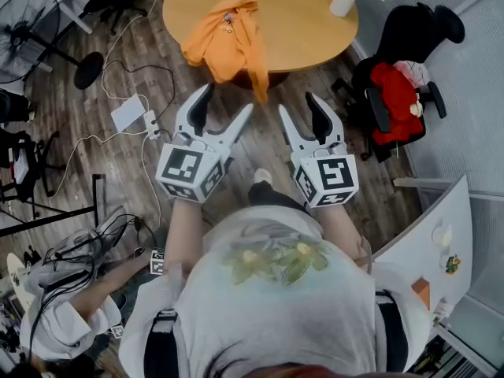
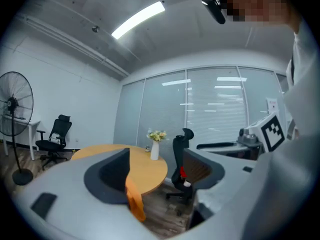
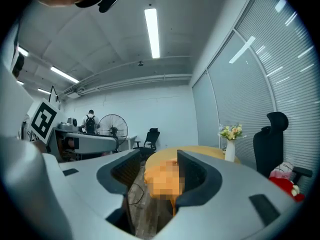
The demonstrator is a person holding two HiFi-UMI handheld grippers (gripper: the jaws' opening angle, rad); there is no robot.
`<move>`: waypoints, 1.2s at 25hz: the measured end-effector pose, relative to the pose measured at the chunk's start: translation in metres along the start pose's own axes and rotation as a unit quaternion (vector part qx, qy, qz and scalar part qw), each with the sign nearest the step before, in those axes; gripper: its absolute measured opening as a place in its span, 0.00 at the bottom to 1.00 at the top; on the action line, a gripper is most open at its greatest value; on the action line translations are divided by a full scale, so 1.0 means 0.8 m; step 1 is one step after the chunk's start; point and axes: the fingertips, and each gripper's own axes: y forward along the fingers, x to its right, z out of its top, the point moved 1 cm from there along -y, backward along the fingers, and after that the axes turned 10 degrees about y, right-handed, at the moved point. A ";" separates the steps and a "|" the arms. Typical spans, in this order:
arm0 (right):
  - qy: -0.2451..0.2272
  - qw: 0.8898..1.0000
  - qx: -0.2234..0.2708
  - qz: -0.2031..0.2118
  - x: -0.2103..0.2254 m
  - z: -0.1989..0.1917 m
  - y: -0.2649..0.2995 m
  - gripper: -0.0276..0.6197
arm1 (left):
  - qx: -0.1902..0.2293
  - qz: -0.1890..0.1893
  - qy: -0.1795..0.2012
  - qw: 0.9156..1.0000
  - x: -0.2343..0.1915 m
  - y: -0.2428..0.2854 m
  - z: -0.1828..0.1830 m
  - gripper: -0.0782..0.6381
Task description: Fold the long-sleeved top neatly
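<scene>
Since orange long-sleeved top lies crumpled over round table's near edge, left gripper and right gripper, short of table, gape wide, empty, presumably readied for grasp.

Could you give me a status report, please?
Left gripper, right gripper open, empty, short of table. Orange top crumpled at near edge, sleeve hanging off. Vase far side, apart.

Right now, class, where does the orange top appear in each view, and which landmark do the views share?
Head view: orange top top centre, on the round table's near edge.
Left gripper view: bottom centre, hanging off the table.
Right gripper view: low centre, partly blurred.
Shared landmark: the white flower vase.
</scene>
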 end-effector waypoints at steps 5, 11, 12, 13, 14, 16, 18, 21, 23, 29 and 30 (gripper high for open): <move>0.009 1.000 -0.022 0.008 0.047 0.001 0.059 0.39 | -0.034 0.009 -0.003 0.999 -0.043 0.062 -0.020 0.55; 0.017 0.998 -0.053 0.018 0.100 -0.008 0.119 0.38 | -0.069 0.018 0.019 0.997 -0.077 0.123 -0.043 0.55; 0.019 0.998 -0.055 0.019 0.108 -0.008 0.129 0.38 | -0.071 0.021 0.021 0.997 -0.083 0.131 -0.045 0.55; 0.021 0.998 -0.056 0.020 0.114 -0.009 0.137 0.38 | -0.073 0.023 0.022 0.997 -0.089 0.138 -0.046 0.55; 0.024 0.998 -0.059 0.020 0.119 -0.011 0.145 0.38 | -0.075 0.024 0.021 0.997 -0.094 0.144 -0.048 0.55; 0.032 0.997 -0.068 0.019 0.125 -0.018 0.159 0.38 | -0.082 0.024 0.019 0.996 -0.106 0.155 -0.054 0.55; 0.039 0.996 -0.079 0.016 0.131 -0.026 0.175 0.38 | -0.091 0.020 0.019 0.995 -0.119 0.168 -0.061 0.55; 0.042 0.995 -0.094 0.008 0.141 -0.035 0.204 0.38 | -0.100 0.012 0.024 0.995 -0.147 0.195 -0.069 0.54; 0.039 0.994 -0.105 0.003 0.147 -0.041 0.229 0.38 | -0.105 0.004 0.027 0.994 -0.170 0.217 -0.077 0.55; 0.047 0.988 -0.142 -0.021 0.168 -0.061 0.311 0.38 | -0.134 -0.033 0.042 0.990 -0.242 0.296 -0.095 0.54; 0.048 0.987 -0.150 -0.024 0.171 -0.065 0.325 0.38 | -0.139 -0.040 0.045 0.988 -0.253 0.309 -0.098 0.54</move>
